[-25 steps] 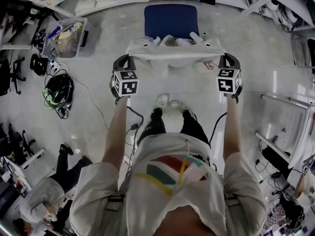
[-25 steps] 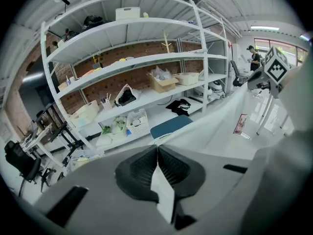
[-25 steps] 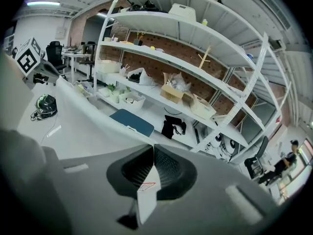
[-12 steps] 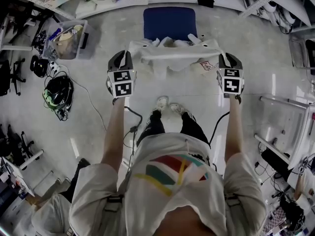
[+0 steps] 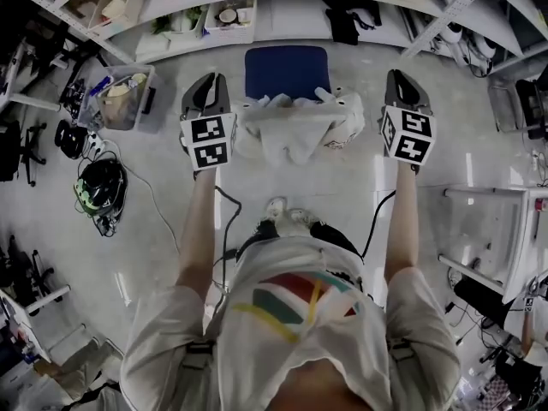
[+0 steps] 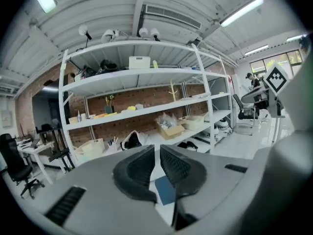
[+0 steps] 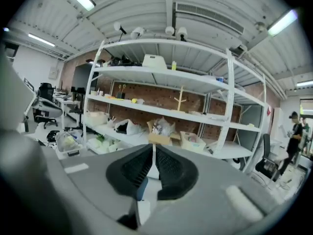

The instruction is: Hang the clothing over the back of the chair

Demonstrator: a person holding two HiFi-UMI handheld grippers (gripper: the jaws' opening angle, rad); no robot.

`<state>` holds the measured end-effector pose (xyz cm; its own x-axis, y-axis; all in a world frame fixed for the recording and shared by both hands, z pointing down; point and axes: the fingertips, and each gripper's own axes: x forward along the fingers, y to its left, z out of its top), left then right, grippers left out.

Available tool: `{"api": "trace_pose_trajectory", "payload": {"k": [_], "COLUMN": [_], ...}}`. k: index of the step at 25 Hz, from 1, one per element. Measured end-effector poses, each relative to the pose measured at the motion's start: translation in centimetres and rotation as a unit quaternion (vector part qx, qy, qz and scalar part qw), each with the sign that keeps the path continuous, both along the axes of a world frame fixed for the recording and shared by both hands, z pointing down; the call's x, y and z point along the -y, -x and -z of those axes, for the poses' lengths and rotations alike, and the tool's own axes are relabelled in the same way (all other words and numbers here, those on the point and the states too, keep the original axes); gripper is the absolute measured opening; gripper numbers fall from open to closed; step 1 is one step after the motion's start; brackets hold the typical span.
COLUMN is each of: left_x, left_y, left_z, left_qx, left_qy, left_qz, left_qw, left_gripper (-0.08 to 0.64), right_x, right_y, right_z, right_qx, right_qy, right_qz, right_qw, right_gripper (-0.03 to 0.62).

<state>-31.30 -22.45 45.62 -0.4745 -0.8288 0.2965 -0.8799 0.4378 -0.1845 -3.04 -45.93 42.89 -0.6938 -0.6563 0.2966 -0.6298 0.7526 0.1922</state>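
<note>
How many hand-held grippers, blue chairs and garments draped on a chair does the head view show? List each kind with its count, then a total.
Hand-held grippers: 2 (left hand-held gripper, right hand-held gripper)
Blue chairs: 1 (blue chair)
Draped garments: 1 (white garment)
Total: 4

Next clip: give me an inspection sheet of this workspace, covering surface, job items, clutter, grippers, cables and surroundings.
Surface: pale glossy floor.
Job's things: white clothing bunched along the near edge of the blue chair.
Clutter: clear bin of odds and ends; dark gear heap on the floor.
Grippers: left gripper and right gripper flank the clothing, clear of it; each claw a slit open, empty.
Cables: a lead trails past the person's legs.
Surroundings: stocked shelving; white frame at the right.
</note>
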Motion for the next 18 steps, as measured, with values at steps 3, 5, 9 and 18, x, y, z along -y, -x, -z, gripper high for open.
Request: {"api": "trace_pose_trajectory", "payload": {"k": [3,5,9,18], "left_x": [1.1,1.5,1.2,-2.0], "left_y": [-1.1,-1.9,-4.4,-10.5], "left_z": [4.8,8.0,13.5,18.8], "left_qx": [0.027,0.038,0.049,0.094], "left_qy": [-0.046,-0.078,-0.129,-0.164], "left_qz": [-0.008,-0.013,-0.014,-0.009], "left_qw": [0.9985,0.9961,0.9904,0.9819], "left_gripper": [0.032,0.025,0.018,0.017], "right_x": [-0.5,-1.3,-3.7,-11.0], "right_y": [0.2,0.1,-0.8,-2.4], "right_z": [5.8,9.3,14.8,18.5], "right_qx": [0.044,0.069,0.109,0.138], "right_qy": [-0.053,-0.087,-0.137,-0.189], "right_qz": [0.002,0.004,0.009,0.032], "right_qw": [0.998,0.994,0.984,0.972], "right_gripper": [0.006,0.006,0.006,0.006]}}
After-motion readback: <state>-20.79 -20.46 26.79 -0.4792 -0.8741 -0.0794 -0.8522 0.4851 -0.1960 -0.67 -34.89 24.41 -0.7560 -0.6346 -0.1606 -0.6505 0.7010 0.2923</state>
